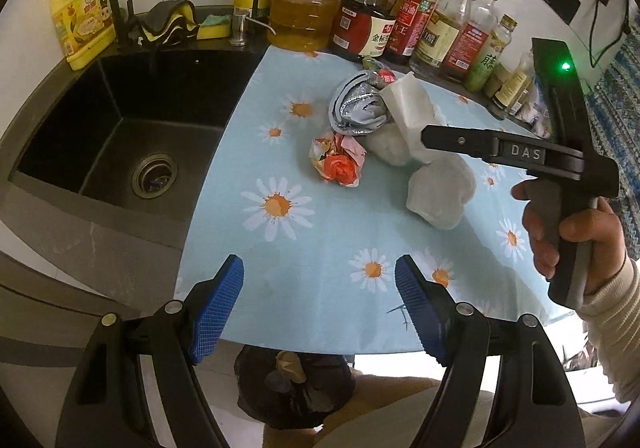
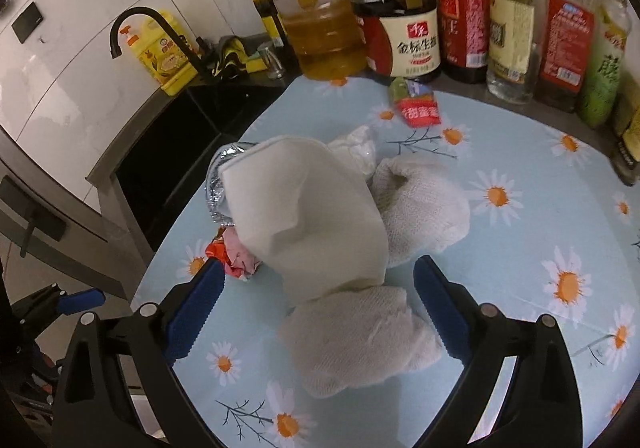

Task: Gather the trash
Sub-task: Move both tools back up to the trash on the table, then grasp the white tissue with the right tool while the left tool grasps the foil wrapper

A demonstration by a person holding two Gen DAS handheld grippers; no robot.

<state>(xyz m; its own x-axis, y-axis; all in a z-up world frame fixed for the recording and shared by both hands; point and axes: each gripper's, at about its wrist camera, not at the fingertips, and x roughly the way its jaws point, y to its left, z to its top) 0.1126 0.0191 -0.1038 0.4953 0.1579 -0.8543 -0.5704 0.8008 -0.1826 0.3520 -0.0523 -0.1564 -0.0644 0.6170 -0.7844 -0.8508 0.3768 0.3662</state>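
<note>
Trash lies on a daisy-print cloth (image 1: pixel 320 232): a crumpled red-orange wrapper (image 1: pixel 338 162), a silver foil bag (image 1: pixel 358 104), white paper towels (image 1: pixel 440 188) and a folded white tissue (image 2: pixel 304 208). A small red packet (image 2: pixel 418 110) lies near the bottles. My left gripper (image 1: pixel 320 308) is open and empty above the cloth's near edge. My right gripper (image 2: pixel 320 312) is open, its blue pads either side of a crumpled white towel wad (image 2: pixel 360 336); it also shows in the left wrist view (image 1: pixel 480 146).
A black sink (image 1: pixel 120 128) with a faucet lies left of the cloth. Oil and sauce bottles (image 1: pixel 368 12) line the back wall. A yellow detergent jug (image 1: pixel 82 16) stands by the faucet. A black trash bag (image 1: pixel 296 388) sits below the counter edge.
</note>
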